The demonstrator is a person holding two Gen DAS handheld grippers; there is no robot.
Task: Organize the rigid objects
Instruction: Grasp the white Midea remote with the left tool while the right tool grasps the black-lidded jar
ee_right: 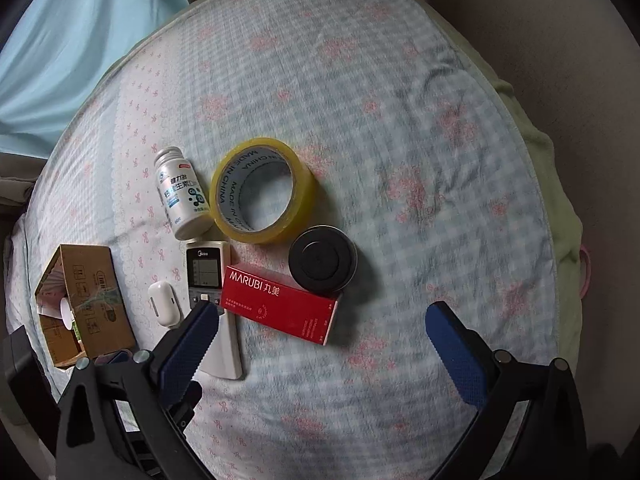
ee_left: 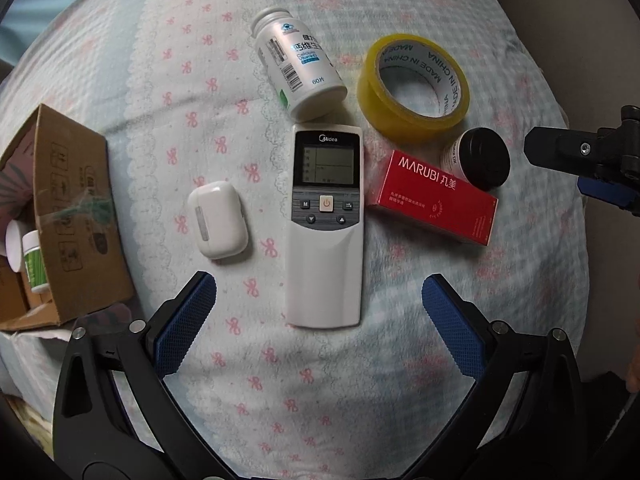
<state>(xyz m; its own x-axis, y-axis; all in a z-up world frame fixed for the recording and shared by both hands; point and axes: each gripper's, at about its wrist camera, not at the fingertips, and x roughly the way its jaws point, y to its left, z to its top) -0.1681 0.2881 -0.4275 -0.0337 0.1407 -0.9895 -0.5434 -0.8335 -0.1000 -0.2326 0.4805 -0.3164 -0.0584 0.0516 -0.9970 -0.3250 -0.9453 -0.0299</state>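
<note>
Your left claw (ee_left: 320, 308): matte black plastic frame w/ triangular cut-outs, two fingers faced w/ blue pads (ee_left: 182, 322) in a fine diamond texture. Round silver bolts sit at the finger pivots, two per side. Your right claw (ee_right: 322, 336): same build, same blue pads (ee_right: 454, 350), same silver bolts. Seen from the left cam, it's black w/ one small silver screw and a blue edge.

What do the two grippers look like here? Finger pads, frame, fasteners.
Both match. The left gripper has a black, ribbed plastic frame whose fingers carry blue pads with a fine diamond knurl. Round silver fasteners sit at the finger bases. The right gripper has the same build. No cables or markings visible.
</note>
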